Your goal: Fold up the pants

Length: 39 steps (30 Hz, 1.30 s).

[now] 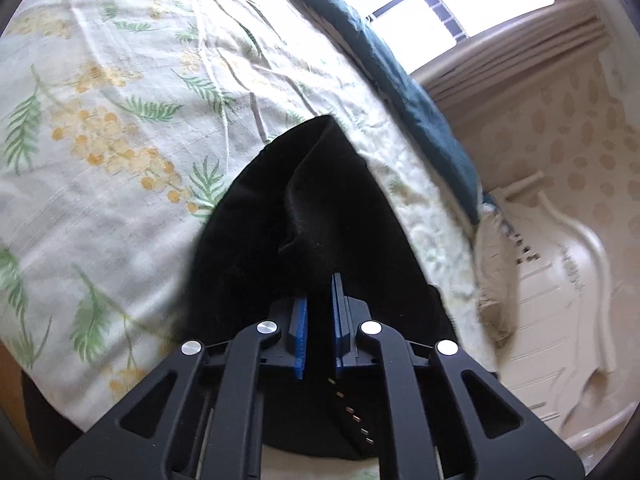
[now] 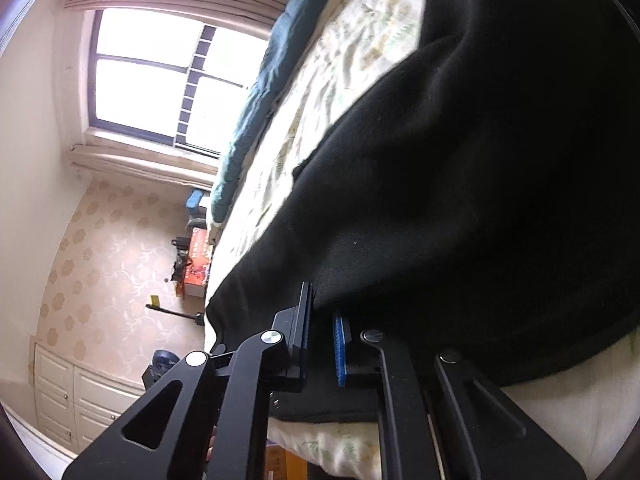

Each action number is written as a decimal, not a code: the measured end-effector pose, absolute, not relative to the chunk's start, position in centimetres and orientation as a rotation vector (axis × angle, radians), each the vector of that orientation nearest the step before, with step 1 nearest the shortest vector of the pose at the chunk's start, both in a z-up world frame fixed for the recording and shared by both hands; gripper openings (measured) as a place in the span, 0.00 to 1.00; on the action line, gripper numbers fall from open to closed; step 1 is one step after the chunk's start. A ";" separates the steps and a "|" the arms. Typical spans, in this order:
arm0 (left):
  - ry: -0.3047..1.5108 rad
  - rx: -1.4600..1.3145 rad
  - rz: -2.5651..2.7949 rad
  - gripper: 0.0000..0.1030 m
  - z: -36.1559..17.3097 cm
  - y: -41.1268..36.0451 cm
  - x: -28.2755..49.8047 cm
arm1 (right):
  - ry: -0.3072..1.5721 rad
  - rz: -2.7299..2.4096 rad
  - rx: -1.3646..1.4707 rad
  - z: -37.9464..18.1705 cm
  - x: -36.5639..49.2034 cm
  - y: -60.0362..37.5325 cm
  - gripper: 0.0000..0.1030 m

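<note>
Black pants [image 1: 280, 216] lie on a floral bedsheet [image 1: 104, 128]. In the left wrist view my left gripper [image 1: 320, 312] has its blue pads close together on an edge of the black cloth, which rises in a fold ahead of the fingers. In the right wrist view the pants [image 2: 460, 184] fill most of the frame, draped over the bed edge. My right gripper [image 2: 324, 320] is tilted on its side, pads narrowly apart with the cloth's hem between them.
A teal quilt [image 1: 420, 112] lies along the bed's far side under a bright window [image 2: 160, 72]. A white headboard [image 1: 568, 264] stands at right. A red box [image 2: 196, 264] and white cabinets [image 2: 72, 396] stand by the wallpapered wall.
</note>
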<state>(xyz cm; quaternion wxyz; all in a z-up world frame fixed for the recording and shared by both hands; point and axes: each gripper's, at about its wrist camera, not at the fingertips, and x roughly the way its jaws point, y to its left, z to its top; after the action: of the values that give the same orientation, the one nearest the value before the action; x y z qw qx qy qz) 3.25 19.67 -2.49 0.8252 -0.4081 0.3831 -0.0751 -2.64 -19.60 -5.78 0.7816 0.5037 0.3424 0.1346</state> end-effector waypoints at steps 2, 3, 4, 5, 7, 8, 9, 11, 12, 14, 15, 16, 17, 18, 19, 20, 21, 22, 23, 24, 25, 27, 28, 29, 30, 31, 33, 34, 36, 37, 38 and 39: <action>0.803 -0.907 -0.173 0.09 -1.9 20.1 2.0 | 0.727 0.316 1.081 -4.9 -3.2 -19.6 0.08; 0.797 -0.909 -0.172 0.09 -1.7 20.2 1.4 | 0.725 0.325 1.083 -4.6 -3.6 -19.6 0.08; 0.793 -0.902 -0.165 0.09 -1.5 20.3 0.8 | 0.725 0.334 1.087 -4.4 -3.9 -19.6 0.08; 0.794 -0.895 -0.155 0.09 -1.4 20.6 0.0 | 0.728 0.344 1.092 -4.3 -4.4 -19.6 0.08; 0.802 -0.906 -0.147 0.09 -1.7 21.0 -1.0 | 0.749 0.353 1.086 -4.5 -5.4 -19.5 0.08; 0.818 -0.901 -0.143 0.09 -2.1 21.2 -1.3 | 0.773 0.352 1.082 -5.0 -5.9 -19.4 0.08; 0.830 -0.889 -0.132 0.09 -2.5 21.3 -1.5 | 0.792 0.348 1.076 -5.5 -6.0 -19.3 0.08; 0.851 -0.867 -0.095 0.09 -3.6 21.7 -1.6 | 0.827 0.324 1.063 -6.7 -6.2 -19.1 0.08; 0.862 -0.871 -0.087 0.09 -4.2 22.0 -1.6 | 0.849 0.312 1.066 -7.6 -6.1 -19.0 0.08; 0.875 -0.913 -0.109 0.09 -5.3 22.6 -1.5 | 0.862 0.307 1.081 -8.9 -6.0 -19.1 0.08; 0.877 -0.920 -0.118 0.09 -5.6 22.7 -1.5 | 0.861 0.312 1.085 -9.0 -5.9 -19.2 0.08; 0.874 -0.920 -0.126 0.09 -5.6 22.8 -1.5 | 0.860 0.321 1.091 -9.0 -5.8 -19.2 0.08; 0.873 -0.906 -0.133 0.09 -5.3 22.7 -1.6 | 0.860 0.328 1.094 -9.0 -6.0 -19.4 0.08; 0.872 -0.883 -0.133 0.09 -4.9 22.5 -1.7 | 0.861 0.336 1.100 -8.9 -6.0 -19.5 0.10; 0.869 -0.862 -0.130 0.10 -4.6 22.3 -1.9 | 0.863 0.346 1.106 -8.9 -6.1 -19.6 0.10; 0.864 -0.828 -0.132 0.14 -3.9 22.1 -2.3 | 0.865 0.351 1.108 -8.7 -6.3 -19.7 0.13; 0.861 -0.795 -0.140 0.17 -3.2 21.7 -2.6 | 0.864 0.352 1.103 -8.4 -6.6 -20.0 0.16; 0.856 -0.776 -0.144 0.22 -2.8 21.5 -2.9 | 0.857 0.350 1.093 -8.1 -7.0 -20.3 0.18; 0.845 -0.747 -0.150 0.26 -1.9 21.2 -3.4 | 0.849 0.337 1.078 -7.7 -7.3 -20.8 0.23; 0.836 -0.725 -0.154 0.28 -1.2 20.9 -3.7 | 0.827 0.304 1.054 -7.0 -8.1 -22.0 0.27; 0.827 -0.703 -0.158 0.36 -0.6 20.6 -3.9 | 0.801 0.279 1.047 -6.5 -8.7 -23.1 0.29; 0.798 -0.650 -0.162 0.46 1.1 19.5 -4.0 | 0.737 0.214 1.046 -5.2 -9.8 -26.1 0.35; 0.789 -0.639 -0.174 0.49 1.4 19.2 -3.9 | 0.697 0.173 1.049 -4.6 -10.5 -28.0 0.37; 0.779 -0.626 -0.200 0.52 1.8 18.6 -3.5 | 0.663 0.136 1.050 -4.2 -10.9 -29.7 0.37; 0.773 -0.615 -0.220 0.53 2.1 18.0 -3.1 | 0.616 0.076 1.056 -3.6 -11.6 -32.3 0.37; 0.769 -0.606 -0.231 0.56 2.2 17.4 -2.3 | 0.570 0.028 1.070 -3.1 -12.2 -35.0 0.37; 0.780 -0.605 -0.255 0.59 2.0 16.1 -0.7 | 0.497 -0.051 1.090 -2.5 -12.7 -40.0 0.38; 0.789 -0.611 -0.268 0.60 1.8 15.5 0.2 | 0.466 -0.104 1.099 -2.4 -13.0 -42.4 0.38; 0.809 -0.626 -0.285 0.60 1.3 14.3 1.9 | 0.407 -0.179 1.109 -2.1 -13.0 -47.3 0.38; 0.806 -0.635 -0.291 0.63 1.2 13.8 2.5 | 0.385 -0.225 1.104 -2.0 -12.9 -49.4 0.38; 0.801 -0.637 -0.303 0.70 1.0 13.1 3.1 | 0.370 -0.273 1.110 -2.0 -12.7 -51.6 0.38; 0.801 -0.636 -0.305 0.72 0.9 12.8 3.5 | 0.351 -0.286 1.127 -2.2 -12.1 -53.7 0.38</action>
<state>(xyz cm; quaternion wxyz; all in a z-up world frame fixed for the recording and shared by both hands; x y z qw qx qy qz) 3.46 12.77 0.87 0.8610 -0.3030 0.3818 -0.1452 -12.15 -53.69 -2.23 0.8212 0.5294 0.1651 -0.1346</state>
